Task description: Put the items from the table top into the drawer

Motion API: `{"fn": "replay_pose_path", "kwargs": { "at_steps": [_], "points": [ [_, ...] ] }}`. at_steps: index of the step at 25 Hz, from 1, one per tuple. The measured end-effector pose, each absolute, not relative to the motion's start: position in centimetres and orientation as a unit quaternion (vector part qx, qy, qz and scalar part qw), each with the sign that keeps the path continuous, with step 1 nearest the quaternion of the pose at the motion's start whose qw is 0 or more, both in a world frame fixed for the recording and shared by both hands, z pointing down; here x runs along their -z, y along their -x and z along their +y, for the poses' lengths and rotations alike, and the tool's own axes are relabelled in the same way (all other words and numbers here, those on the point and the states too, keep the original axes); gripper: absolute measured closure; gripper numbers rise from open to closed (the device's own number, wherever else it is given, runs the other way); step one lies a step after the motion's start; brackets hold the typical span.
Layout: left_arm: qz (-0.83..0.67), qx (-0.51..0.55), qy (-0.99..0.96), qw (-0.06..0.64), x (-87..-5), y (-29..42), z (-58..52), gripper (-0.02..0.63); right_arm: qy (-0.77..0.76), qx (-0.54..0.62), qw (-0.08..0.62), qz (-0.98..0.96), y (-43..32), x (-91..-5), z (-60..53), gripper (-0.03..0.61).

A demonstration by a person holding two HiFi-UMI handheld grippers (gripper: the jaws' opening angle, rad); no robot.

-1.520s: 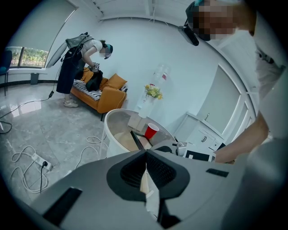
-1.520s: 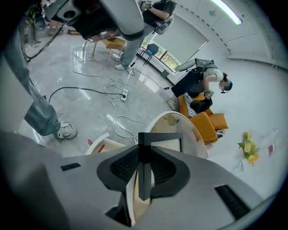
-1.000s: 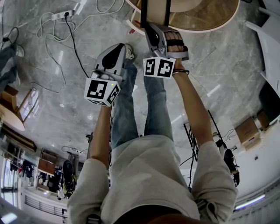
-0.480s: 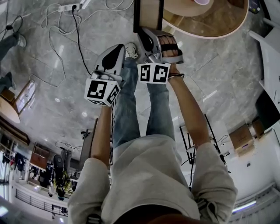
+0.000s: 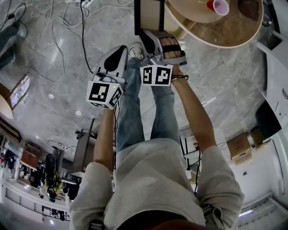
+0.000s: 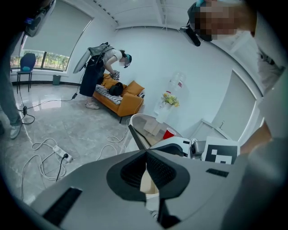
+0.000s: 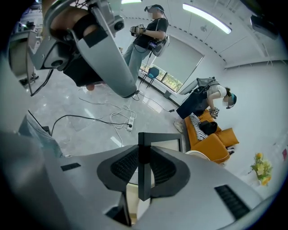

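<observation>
Red cup [image 5: 220, 6] upright on round wood table [image 5: 234, 31] w/ black-framed drawer [image 5: 148, 13] beside it.

Floor [image 5: 49, 85]: grey marble (cables [image 7: 118, 116] trailing) | walls [image 6: 148, 63]: white | sofa [image 6: 121, 96]: orange | windows [image 6: 42, 60]: roller-blinded | light: ceiling strips [image 7: 207, 18]

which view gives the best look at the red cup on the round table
The head view: the red cup stands in the open on the round table, seen from above with nothing in front. The left gripper view catches the cup small and side-on, its base hidden. The right gripper view does not show it.
</observation>
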State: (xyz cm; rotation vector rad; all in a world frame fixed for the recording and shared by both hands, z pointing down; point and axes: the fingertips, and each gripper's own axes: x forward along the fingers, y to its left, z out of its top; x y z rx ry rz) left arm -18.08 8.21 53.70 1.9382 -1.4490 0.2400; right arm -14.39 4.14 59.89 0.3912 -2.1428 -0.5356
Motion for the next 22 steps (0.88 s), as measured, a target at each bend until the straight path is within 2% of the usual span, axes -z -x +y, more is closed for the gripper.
{"fn": "replay_pose_path", "kwargs": {
  "at_steps": [7, 22],
  "points": [
    [-0.557, -0.097, -0.745, 0.354, -55.3, 18.6, 7.9, 0.598, -0.132, 0.207, 0.446, -0.861, 14.7, -62.8, 5.3, 0.488],
    [-0.523, -0.112, -0.765, 0.358, -58.8, 14.1, 6.3, 0.598, -0.096, 0.175, 0.486, -0.851, 9.7, -71.2, 8.2, 0.488]
  ]
}}
